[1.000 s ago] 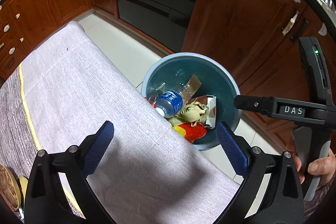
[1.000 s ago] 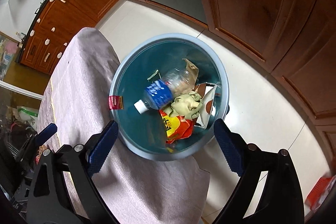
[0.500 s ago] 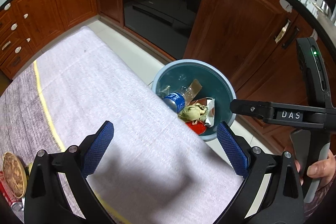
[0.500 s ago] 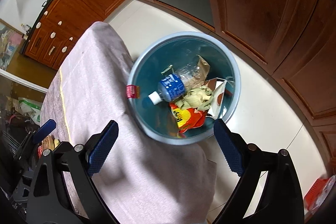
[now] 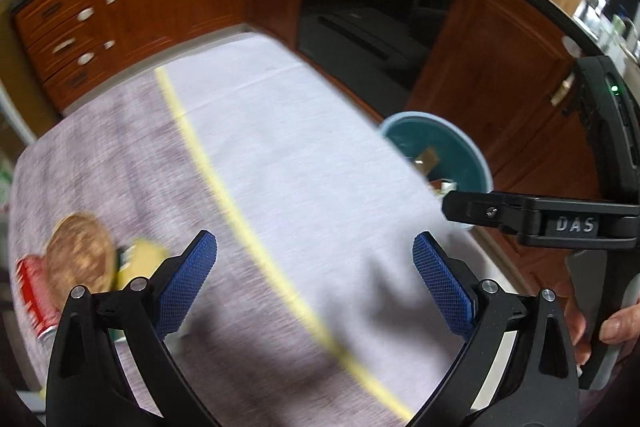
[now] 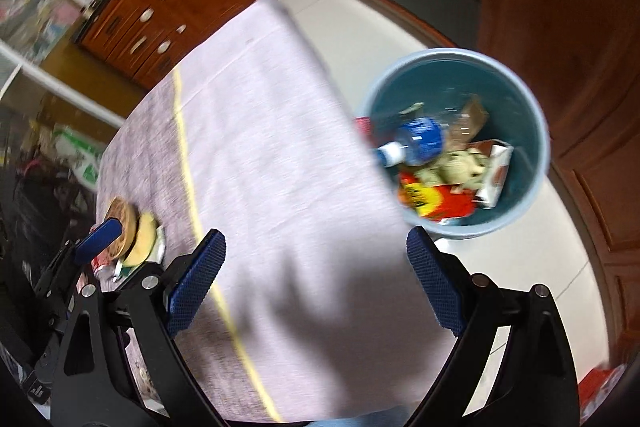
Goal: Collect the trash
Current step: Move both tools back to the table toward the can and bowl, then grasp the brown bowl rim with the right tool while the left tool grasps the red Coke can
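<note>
A: Blue pads wide apart on the left gripper (image 5: 314, 277), nothing between them, over the grey tablecloth (image 5: 304, 163). Trash?
B: Red can (image 5: 34, 293), blurred, far left.
A: Right view?
B: Right gripper (image 6: 316, 285) spread, empty. Blue bin (image 6: 536, 163) on the floor holds a water bottle (image 6: 416, 141) and wrappers (image 6: 440, 201).

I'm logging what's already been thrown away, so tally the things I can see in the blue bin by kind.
In the blue bin, right wrist view:
Plastic bottle: 1
Red and yellow wrapper: 1
Crumpled beige paper wad: 1
White carton: 1
Brown cardboard scrap: 1
Total: 5
</note>
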